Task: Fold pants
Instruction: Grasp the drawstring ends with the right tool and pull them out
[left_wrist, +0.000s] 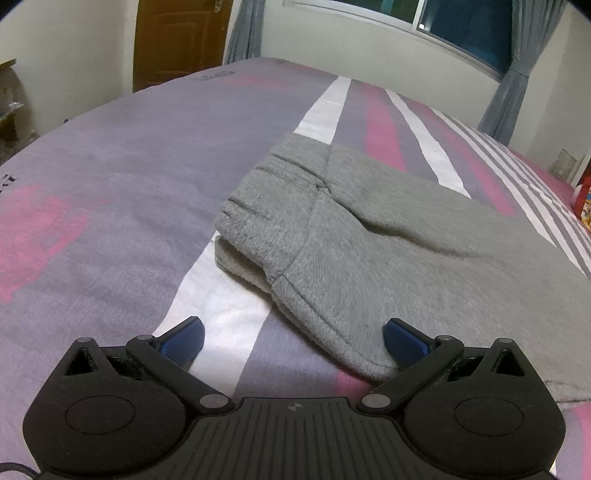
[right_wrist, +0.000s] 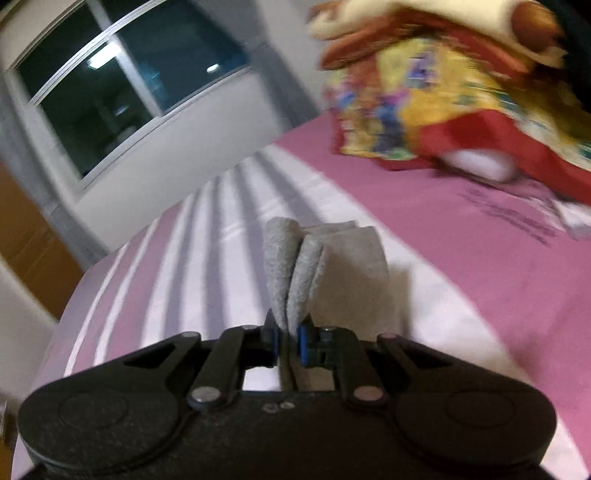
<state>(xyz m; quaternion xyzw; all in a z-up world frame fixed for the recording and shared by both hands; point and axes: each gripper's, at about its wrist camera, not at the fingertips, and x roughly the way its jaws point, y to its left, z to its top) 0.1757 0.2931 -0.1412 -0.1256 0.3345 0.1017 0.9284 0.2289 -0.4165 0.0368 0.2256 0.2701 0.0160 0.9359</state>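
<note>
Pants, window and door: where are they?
pants (left_wrist: 369, 254), left wrist view, top grey layer.
window (left_wrist: 461, 26), left wrist view, dark glass pane.
door (left_wrist: 181, 37), left wrist view, brown panel.

Your left gripper (left_wrist: 293, 334) is matte black plastic with two round, disc-topped housings, one at each side, and a ribbed centre plate (left_wrist: 295, 432) bearing a small round black-and-white mark. Silver rivets pin its angled link arms, and its fingers (left_wrist: 183, 341) carry dark blue pads with a fine dotted texture. A thin black cable shows at its lower left corner. Your right gripper (right_wrist: 288, 341) has the same black body, round housings and silver rivets, with blue pads (right_wrist: 303, 345) and two tiny rings on its centre plate
</note>
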